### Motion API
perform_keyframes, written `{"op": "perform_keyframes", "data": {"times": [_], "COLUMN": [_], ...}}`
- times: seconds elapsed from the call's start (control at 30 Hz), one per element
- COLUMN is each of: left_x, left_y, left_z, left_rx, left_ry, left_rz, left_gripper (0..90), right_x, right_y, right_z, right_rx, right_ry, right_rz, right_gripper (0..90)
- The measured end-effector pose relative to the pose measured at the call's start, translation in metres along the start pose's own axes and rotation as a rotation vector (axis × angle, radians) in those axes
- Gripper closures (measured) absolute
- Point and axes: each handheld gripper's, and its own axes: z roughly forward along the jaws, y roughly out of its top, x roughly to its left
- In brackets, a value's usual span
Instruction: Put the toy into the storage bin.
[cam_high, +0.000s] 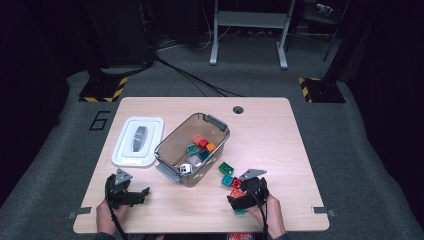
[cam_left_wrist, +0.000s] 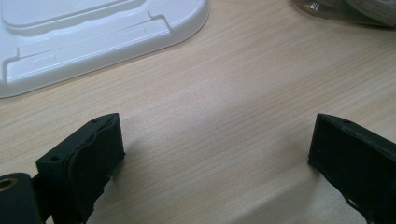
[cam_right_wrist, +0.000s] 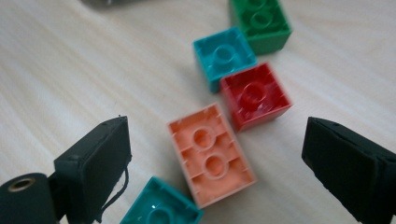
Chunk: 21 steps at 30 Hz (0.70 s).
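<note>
Loose plastic building bricks on the wooden table, right of the bin: five; all lying hollow side up: one green, one small teal, one red, one salmon-orange two-hole, one more teal at the near edge; teal and red touch, orange just beside red.

Clear grey plastic storage bin with grey clip handles, lid off; holds a handful of bricks: red, orange, teal, white visible; exact count unreadable.

White rectangular lid with grey handle: one; flat on the table left of the bin.

Right gripper: jaws wide, nothing pinched; orange brick lies between them, untouched.

Left gripper: jaws wide, empty; over bare wood near the lid's corner.
</note>
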Motion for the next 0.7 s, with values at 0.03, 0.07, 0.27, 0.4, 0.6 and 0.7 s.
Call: {"op": "perform_keyframes", "data": {"times": [0.03, 0.07, 0.27, 0.4, 0.6, 0.7], "left_x": [0.0, 0.0, 0.0, 0.0, 0.0, 0.0], "left_y": [0.0, 0.0, 0.0, 0.0, 0.0, 0.0], "left_z": [0.0, 0.0, 0.0, 0.0, 0.0, 0.0], "left_rx": [0.001, 0.0, 0.001, 0.001, 0.001, 0.002], "left_ry": [0.0, -0.001, 0.0, 0.001, 0.001, 0.001], "left_rz": [0.0, -0.001, 0.0, 0.001, 0.002, -0.001], "left_gripper": [3.2, 3.2, 3.2, 3.2, 3.2, 3.2], "right_x": [0.004, 0.006, 0.008, 0.006, 0.0, -0.001], "right_y": [-0.003, -0.004, -0.014, -0.021, -0.032, -0.035], "right_z": [0.001, 0.003, 0.004, 0.001, -0.004, -0.008], "right_rx": [0.017, 0.017, 0.033, 0.043, 0.059, 0.062], "right_ry": [-0.007, -0.011, -0.049, -0.063, -0.088, -0.096], "right_rz": [-0.003, -0.004, 0.011, 0.04, 0.06, 0.077], "right_gripper": [7.6, 7.7, 12.2, 14.5, 23.9, 32.5]}}
